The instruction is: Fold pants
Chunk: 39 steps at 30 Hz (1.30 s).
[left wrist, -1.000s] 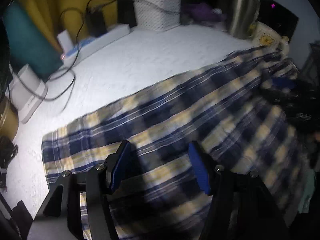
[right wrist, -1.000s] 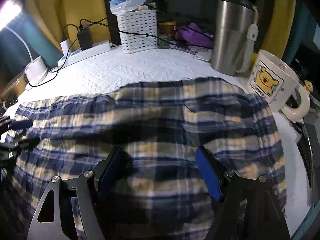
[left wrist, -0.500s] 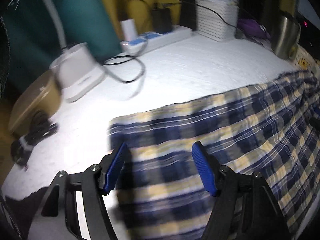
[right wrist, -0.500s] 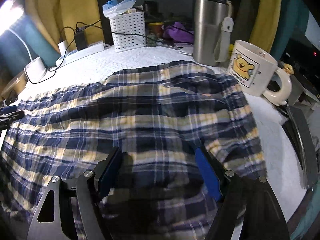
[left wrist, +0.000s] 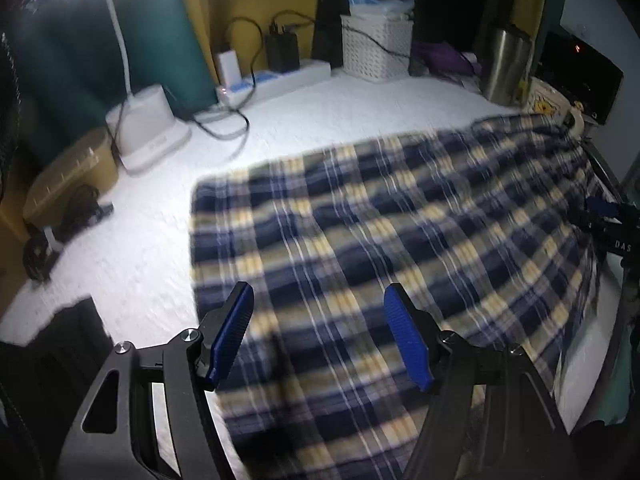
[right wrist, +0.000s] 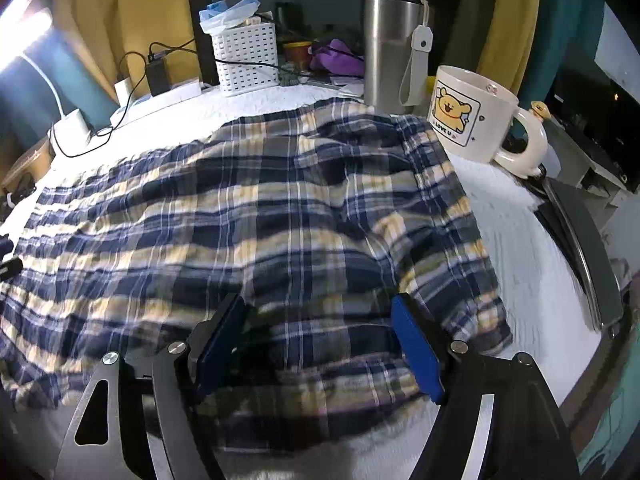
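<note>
White tabletop [left wrist: 152, 280], plaid pants [left wrist: 400, 220] spread; left tongs [left wrist: 318, 336], right tongs [right wrist: 316, 344] both gaping, empty, over fabric.

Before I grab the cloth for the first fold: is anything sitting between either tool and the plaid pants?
Nothing visible. The left tool and right tool both hang open directly over the plaid pants, with no object between. The bear mug and steel tumbler stand beyond the far edge.
</note>
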Tool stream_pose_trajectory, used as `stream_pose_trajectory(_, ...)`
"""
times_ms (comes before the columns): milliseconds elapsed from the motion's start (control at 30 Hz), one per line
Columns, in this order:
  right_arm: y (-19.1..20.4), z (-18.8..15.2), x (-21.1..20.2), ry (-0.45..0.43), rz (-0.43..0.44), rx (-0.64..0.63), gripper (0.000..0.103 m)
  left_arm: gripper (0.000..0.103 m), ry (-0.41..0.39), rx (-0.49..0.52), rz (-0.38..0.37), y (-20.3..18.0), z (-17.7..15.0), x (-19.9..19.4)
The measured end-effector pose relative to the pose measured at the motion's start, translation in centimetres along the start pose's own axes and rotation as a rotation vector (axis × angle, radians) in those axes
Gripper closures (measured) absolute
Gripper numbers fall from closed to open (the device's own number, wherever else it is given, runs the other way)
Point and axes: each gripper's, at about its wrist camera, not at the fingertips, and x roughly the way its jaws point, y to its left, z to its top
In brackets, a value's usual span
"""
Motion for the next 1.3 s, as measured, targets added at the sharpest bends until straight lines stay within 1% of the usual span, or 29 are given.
stream_pose_trajectory(67, -0.1, -0.4, -0.3, 0.001, -0.001, -0.004, 0.026, 0.034, 0.042, -0.05, -0.046, 0.3, -1.0, 0.5)
stream_pose_trajectory(100, -0.2, -0.6, -0.4, 0.001, -0.002, -0.005, 0.026, 0.034, 0.052, -0.058, -0.05, 0.4, -1.3, 0.6)
stream_pose_trajectory(233, -0.4, -1.2, -0.8, 0.001, -0.001, -0.001, 0.026, 0.034, 0.067, -0.051, -0.018, 0.0, -2.8, 0.5)
stream_pose_trajectory(333, -0.4, -1.5, -1.2, -0.004, -0.003, 0.001, 0.026, 0.034, 0.04, -0.052, -0.013, -0.6, -2.8, -0.6)
stream_pose_trajectory(500, -0.7, -2.1, -2.6, -0.026, -0.003, 0.01, 0.026, 0.034, -0.015, 0.0, -0.078, -3.2, -2.6, -2.8)
stream_pose_trajectory(600, -1.5, -2.8, -3.8, -0.043, -0.01, 0.027, 0.026, 0.034, -0.015, -0.001, -0.122, -4.9, -3.1, -3.0)
stream_pose_trajectory(633, -1.8, -2.9, -4.0, -0.045, -0.012, 0.033, 0.026, 0.034, -0.009, 0.007, -0.125, -5.4, -3.3, -2.9)
stream_pose_trajectory(800, -4.1, -4.6, -5.0, -0.049, -0.012, 0.076, 0.026, 0.034, 0.047, 0.018, -0.116, -7.0, -4.9, -1.4)
stream_pose_trajectory(833, -4.4, -5.0, -5.0, -0.048, -0.009, 0.078, 0.026, 0.034, 0.049, 0.018, -0.113, -7.0, -5.3, -1.2)
stream_pose_trajectory(867, -4.6, -5.3, -5.0, -0.046, -0.007, 0.079, 0.026, 0.034, 0.027, 0.03, -0.099, -7.2, -5.8, -1.5)
stream_pose_trajectory(967, -5.6, -6.4, -5.0, -0.04, 0.008, 0.099, 0.026, 0.034, 0.025, 0.024, -0.082, -7.2, -6.4, -1.8)
stream_pose_trajectory(1033, -6.3, -6.9, -5.1, -0.045, 0.023, 0.122, 0.016, 0.034, 0.033, 0.018, -0.06, -6.8, -6.7, -2.1)
stream_pose_trajectory(1100, -6.5, -7.2, -5.0, -0.045, 0.028, 0.127, 0.015, 0.034, 0.033, -0.014, -0.042, -6.1, -7.0, -2.6)
stream_pose_trajectory(1200, -6.3, -7.4, -4.8, -0.042, 0.026, 0.118, 0.015, 0.034, 0.009, -0.073, -0.047, -4.4, -7.6, -3.3)
stream_pose_trajectory(1300, -6.3, -7.1, -5.0, -0.051, 0.071, 0.135, 0.014, 0.034, -0.018, -0.124, -0.029, -3.6, -7.1, -3.8)
